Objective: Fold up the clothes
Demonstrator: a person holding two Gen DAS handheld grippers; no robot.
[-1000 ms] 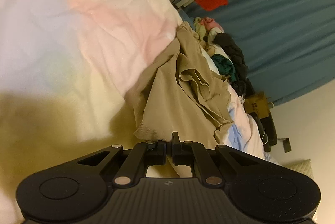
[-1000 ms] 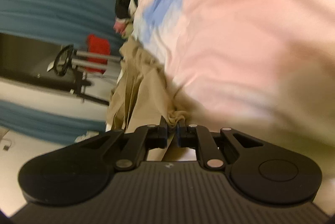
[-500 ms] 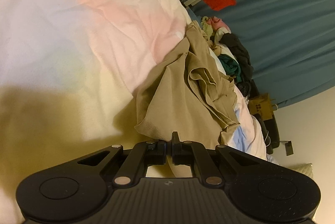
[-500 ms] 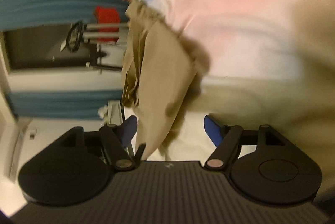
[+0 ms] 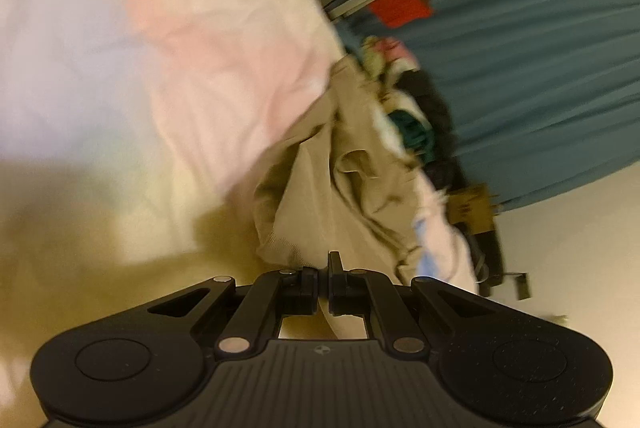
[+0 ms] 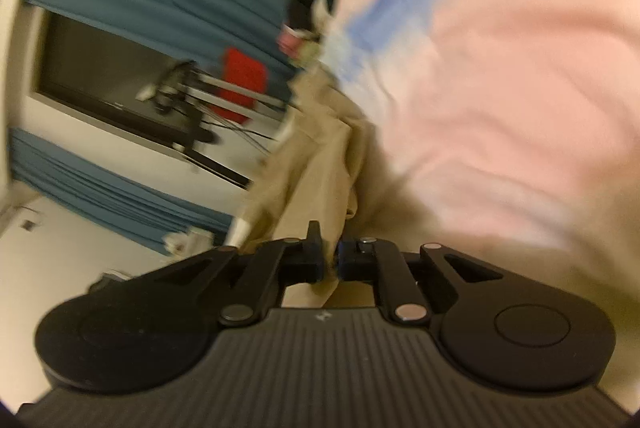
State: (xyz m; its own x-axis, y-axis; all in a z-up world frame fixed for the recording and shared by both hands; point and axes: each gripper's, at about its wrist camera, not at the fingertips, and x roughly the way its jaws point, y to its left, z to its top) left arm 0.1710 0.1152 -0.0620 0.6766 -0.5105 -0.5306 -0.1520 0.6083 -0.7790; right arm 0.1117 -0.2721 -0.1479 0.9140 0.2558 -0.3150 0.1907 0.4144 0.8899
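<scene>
A beige garment [image 5: 320,200] lies crumpled on a pastel bedsheet [image 5: 140,40], running away from my left gripper [image 5: 323,282], which is shut on its near edge. In the right wrist view the same beige garment [image 6: 320,168] stretches along the edge of the bedsheet [image 6: 520,68]. My right gripper [image 6: 330,260] is shut on a fold of that cloth, which shows pinched between the black fingertips. Both views are blurred by motion.
A pile of other clothes [image 5: 412,116], dark, teal and pink, sits past the beige garment. Behind it hang blue curtains [image 5: 540,48]. A metal rack with a red item [image 6: 240,80] stands against the wall, beside a dark screen [image 6: 104,76].
My right gripper was shut on the garment, opened half a second ago, and is now shut on it again. The left gripper has stayed shut on the cloth while the view shifted.
</scene>
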